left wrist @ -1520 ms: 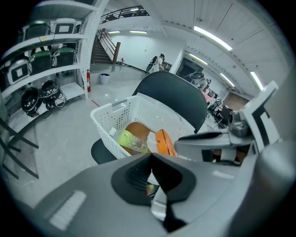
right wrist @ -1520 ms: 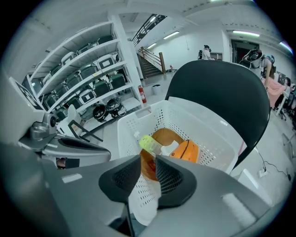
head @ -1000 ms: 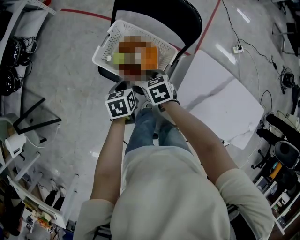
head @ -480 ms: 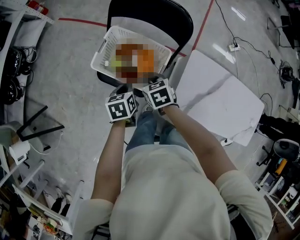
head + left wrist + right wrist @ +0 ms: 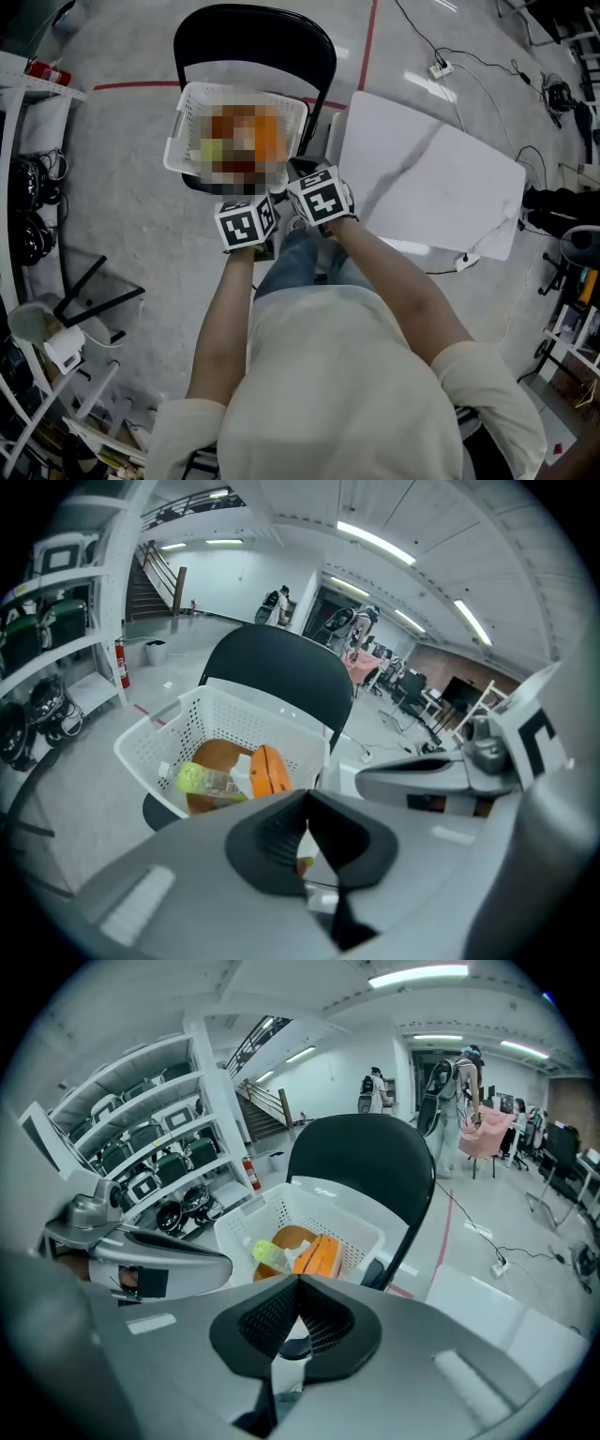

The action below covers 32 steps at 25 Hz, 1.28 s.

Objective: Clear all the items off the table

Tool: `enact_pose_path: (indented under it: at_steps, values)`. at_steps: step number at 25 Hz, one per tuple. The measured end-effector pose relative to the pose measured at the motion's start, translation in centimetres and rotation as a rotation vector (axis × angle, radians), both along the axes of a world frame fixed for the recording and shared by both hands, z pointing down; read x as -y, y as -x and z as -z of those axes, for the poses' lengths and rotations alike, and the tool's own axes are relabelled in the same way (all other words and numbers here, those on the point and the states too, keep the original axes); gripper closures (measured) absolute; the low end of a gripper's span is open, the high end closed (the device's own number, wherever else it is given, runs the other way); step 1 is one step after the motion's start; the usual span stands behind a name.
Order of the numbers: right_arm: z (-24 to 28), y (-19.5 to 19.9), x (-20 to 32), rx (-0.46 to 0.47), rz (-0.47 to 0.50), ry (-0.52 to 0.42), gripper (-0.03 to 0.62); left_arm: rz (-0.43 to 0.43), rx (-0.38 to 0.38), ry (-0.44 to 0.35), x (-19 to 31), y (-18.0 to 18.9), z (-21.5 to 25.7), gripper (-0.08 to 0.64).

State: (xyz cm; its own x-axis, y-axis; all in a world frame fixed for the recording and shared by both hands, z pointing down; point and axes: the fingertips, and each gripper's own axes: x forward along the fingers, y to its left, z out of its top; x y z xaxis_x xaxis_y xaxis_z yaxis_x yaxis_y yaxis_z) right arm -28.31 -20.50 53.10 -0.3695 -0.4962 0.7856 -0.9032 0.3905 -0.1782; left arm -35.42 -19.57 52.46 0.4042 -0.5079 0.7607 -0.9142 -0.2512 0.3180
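Observation:
A white perforated basket (image 5: pixel 185 120) sits on the seat of a black chair (image 5: pixel 251 36). In it lie an orange item (image 5: pixel 267 771), a brown item and a yellow-green bottle (image 5: pixel 201 780). The white table top (image 5: pixel 441 178) lies to the right of the chair. My left gripper (image 5: pixel 246 223) and right gripper (image 5: pixel 321 199) hang side by side just in front of the basket's near rim, above the person's knees. Both point down toward it. The left gripper (image 5: pixel 307 841) is shut with nothing between its pads, and so is the right gripper (image 5: pixel 297 1321).
Shelving with gear (image 5: pixel 141 1157) stands to the left. A red line (image 5: pixel 366 42) runs across the floor, where cables and a power strip (image 5: pixel 439 67) lie behind the table. A tripod-like stand (image 5: pixel 94 300) is at the left. People stand far off in the hall (image 5: pixel 375 1087).
Both grippers have moved together, still shut and side by side. In the head view the chair, basket and table have slid left and toward the grippers.

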Motion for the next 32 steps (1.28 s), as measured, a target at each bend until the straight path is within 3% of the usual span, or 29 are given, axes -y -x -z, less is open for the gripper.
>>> enact_pose_path:
  at_steps: [15,32]
  values:
    - [2.9,-9.7,-3.8,0.018,-0.233,-0.048,0.594,-0.266,-0.009,-0.022,-2.7,-10.6,2.2,0.552]
    - [4.7,-24.5,-12.6,-0.002,-0.456,-0.065,0.595,-0.532,-0.014,-0.037,-10.3,-25.7,3.9,0.552]
